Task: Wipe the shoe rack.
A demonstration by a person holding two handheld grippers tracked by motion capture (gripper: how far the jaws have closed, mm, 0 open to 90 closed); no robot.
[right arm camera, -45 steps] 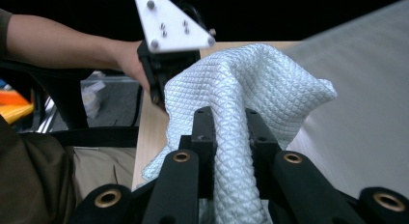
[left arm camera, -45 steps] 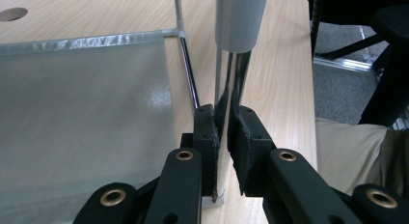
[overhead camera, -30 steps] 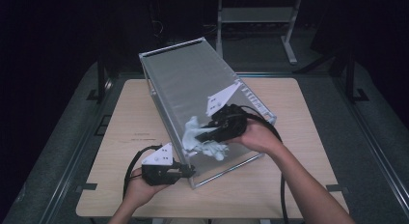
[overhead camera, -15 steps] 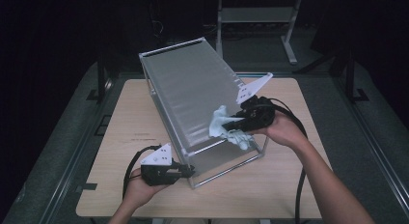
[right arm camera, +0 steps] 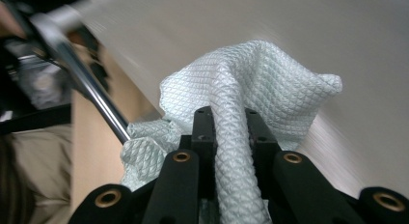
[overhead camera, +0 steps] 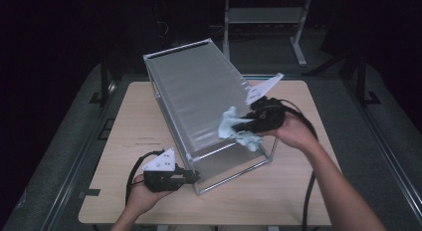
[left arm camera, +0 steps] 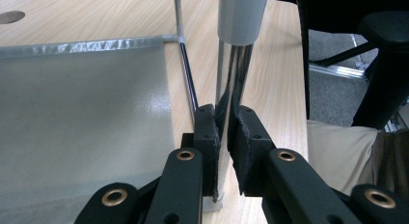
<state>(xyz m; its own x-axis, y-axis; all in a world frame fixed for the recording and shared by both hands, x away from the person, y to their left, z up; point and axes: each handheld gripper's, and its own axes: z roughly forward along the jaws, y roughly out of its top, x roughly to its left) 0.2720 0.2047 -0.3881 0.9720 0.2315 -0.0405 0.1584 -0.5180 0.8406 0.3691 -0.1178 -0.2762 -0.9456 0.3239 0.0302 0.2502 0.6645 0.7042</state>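
Against the ribbed top panel of the tilted metal case (overhead camera: 199, 99), the pale cloth (overhead camera: 230, 124) sits near the panel's lower right edge, clamped in the right tongs (overhead camera: 239, 125). The left tongs (overhead camera: 195, 177) are clamped on the case's chrome corner post (left arm camera: 226, 108), bracing it on the tabletop (overhead camera: 134, 121). Wiping appears under way; the upper panel area probably remains to be covered.

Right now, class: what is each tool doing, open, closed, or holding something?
Left tool: closed on the frame bar of the box.
Right tool: closed on the cloth, pressed against the box.
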